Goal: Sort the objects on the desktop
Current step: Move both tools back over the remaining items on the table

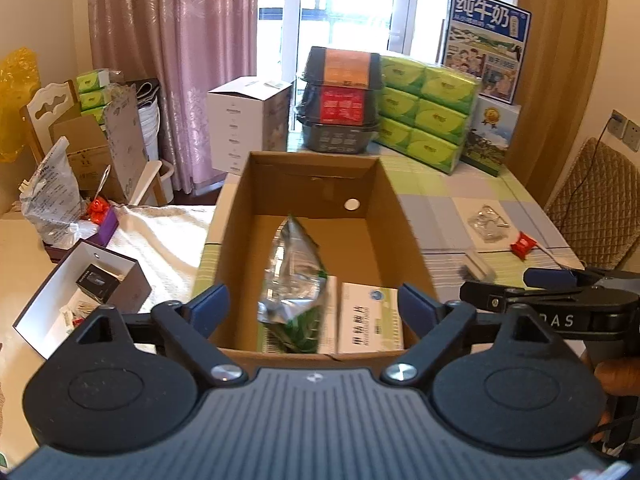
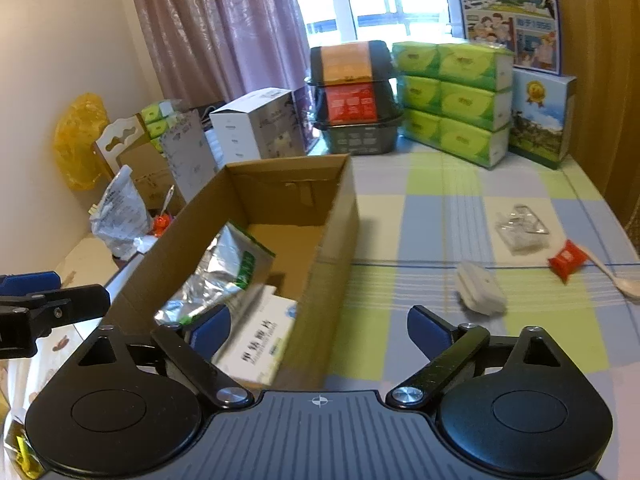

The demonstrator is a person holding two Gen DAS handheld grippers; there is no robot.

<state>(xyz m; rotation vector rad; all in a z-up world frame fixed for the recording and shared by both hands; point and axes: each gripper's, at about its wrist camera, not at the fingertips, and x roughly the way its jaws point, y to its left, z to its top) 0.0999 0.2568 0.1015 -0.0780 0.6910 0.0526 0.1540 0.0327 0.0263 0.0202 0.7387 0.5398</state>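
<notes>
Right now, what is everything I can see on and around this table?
Cardboard box: one, brown, open, on the checked tablecloth.
Foil bag: one, silver and green, inside the box.
Medicine box: one, white, inside the box, beside the bag.
Red packet: one, on the cloth, right.
Clear wrapper: one, behind the packet.
White gadget: one, blurred, near the right gripper.
Tissue packs: stacked, green, far end.
Left gripper: open, over the box.
Right gripper: open.

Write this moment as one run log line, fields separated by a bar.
left gripper: open, empty | right gripper: open, empty | cardboard box: foil bag, medicine box inside | red packet: on table
</notes>
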